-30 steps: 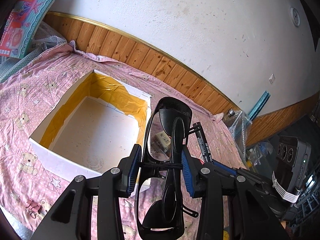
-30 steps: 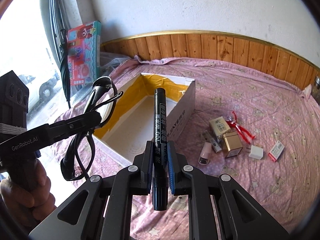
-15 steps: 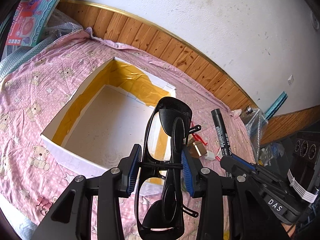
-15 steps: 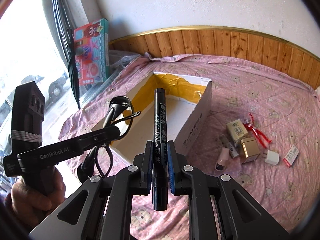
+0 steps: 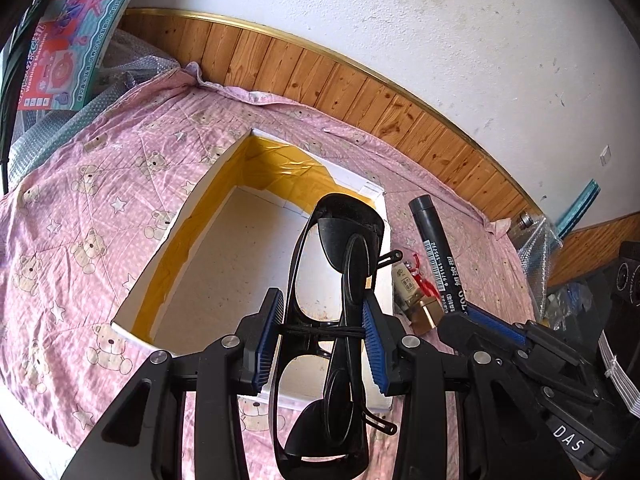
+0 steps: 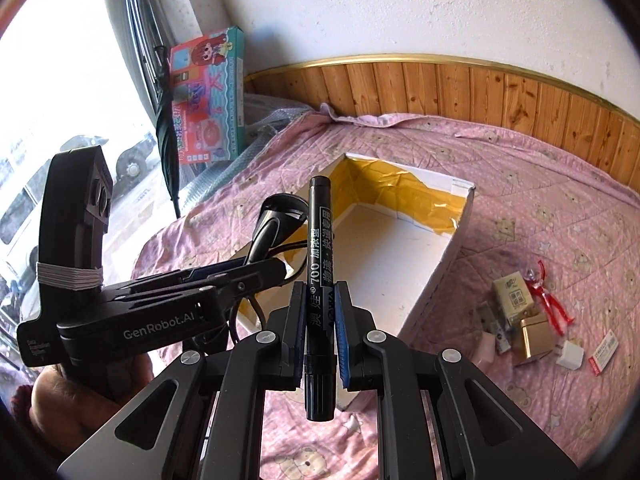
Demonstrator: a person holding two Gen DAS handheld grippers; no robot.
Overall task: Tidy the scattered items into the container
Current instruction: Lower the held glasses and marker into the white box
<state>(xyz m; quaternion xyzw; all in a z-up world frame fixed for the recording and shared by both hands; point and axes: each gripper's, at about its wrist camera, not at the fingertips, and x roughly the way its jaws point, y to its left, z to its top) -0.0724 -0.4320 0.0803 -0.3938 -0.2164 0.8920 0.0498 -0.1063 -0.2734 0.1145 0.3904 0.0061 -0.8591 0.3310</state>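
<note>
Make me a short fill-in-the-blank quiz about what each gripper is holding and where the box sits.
1. The left gripper is shut on a pair of black ____.
2. The right gripper is shut on a black ____.
3. The inner walls of the open white box are lined with ____ tape.
4. The box rests on a ____ bedspread printed with bears.

Missing words: glasses; marker; yellow; pink

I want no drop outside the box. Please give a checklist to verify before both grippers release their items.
1. Left gripper shut on glasses: ok.
2. Right gripper shut on marker: ok.
3. Box open, floor bare: ok.
4. Glasses above the box opening: ok.
5. Marker above the opening: cannot tell, it seems near the box's front edge.
6. Grippers clear of each other: cannot tell, they are close.
</note>
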